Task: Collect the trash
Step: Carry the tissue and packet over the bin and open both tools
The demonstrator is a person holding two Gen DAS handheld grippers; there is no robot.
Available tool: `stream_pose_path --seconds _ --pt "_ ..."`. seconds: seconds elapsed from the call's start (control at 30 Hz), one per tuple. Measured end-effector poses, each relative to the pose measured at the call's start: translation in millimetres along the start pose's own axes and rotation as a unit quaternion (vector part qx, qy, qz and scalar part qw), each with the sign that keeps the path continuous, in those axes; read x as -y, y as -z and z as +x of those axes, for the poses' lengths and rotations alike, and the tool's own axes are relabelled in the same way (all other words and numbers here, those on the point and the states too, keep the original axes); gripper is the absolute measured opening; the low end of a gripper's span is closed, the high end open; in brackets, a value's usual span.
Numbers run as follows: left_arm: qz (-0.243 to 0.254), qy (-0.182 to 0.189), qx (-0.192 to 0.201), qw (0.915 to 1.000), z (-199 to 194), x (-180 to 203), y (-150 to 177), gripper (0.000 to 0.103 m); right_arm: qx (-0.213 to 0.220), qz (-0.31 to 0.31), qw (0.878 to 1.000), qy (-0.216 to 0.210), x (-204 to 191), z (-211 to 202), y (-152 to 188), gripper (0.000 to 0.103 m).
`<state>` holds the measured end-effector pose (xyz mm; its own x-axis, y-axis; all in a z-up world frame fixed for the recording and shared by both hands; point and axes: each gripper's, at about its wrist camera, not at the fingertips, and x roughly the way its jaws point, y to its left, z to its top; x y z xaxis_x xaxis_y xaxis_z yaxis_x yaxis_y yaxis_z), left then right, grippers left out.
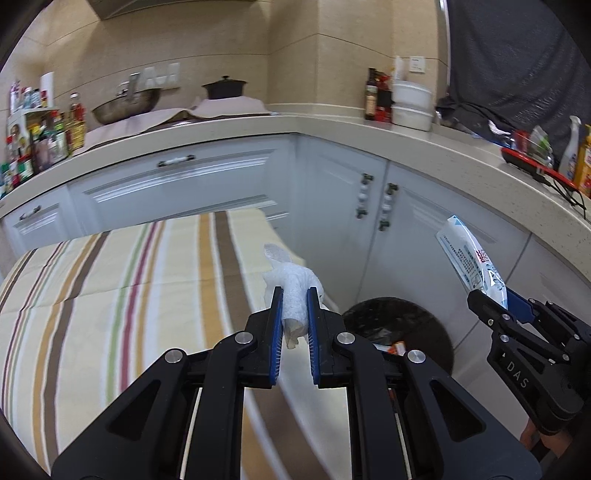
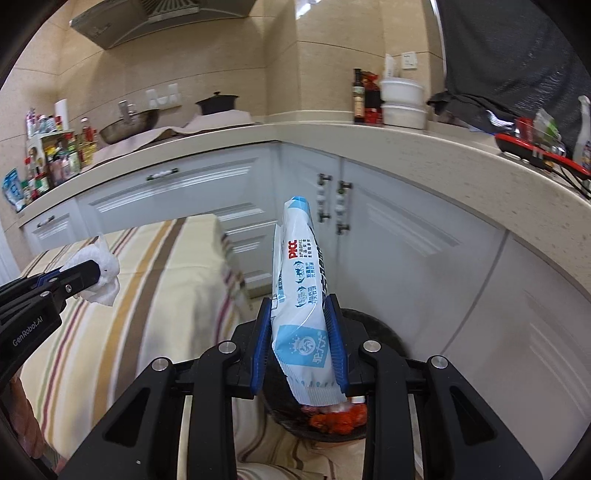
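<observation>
Gripping tissue and wrapper

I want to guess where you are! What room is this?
It looks like a home kitchen. A wok and a black pot sit on the counter, a hood hangs above, and sauce bottles crowd the corner.

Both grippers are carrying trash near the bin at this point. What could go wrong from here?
1. The left gripper holds the crumpled paper towel near the striped tablecloth's edge; released now, it may land beside the black trash bin, not in it.
2. The blue-and-white plastic package in the right gripper is long and sticks far past the fingers, so it might catch the bin rim or tip out.
3. The grippers are close together, so they could collide over the bin.
</observation>
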<state>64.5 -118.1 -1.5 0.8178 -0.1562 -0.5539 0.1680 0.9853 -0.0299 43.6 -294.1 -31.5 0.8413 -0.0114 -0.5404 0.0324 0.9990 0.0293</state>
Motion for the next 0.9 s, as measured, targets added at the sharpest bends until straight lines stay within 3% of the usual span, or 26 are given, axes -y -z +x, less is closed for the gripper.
stream_pose_path --seconds 0.53,0.9 --pt "0.051 0.041 -0.004 0.9979 63 76 -5 0.012 -0.014 0.04 0.998 0.047 59 23 11 0.029" --pt "0.076 0.033 -0.003 0.9966 95 102 -6 0.014 -0.015 0.056 0.997 0.056 70 48 12 0.03"
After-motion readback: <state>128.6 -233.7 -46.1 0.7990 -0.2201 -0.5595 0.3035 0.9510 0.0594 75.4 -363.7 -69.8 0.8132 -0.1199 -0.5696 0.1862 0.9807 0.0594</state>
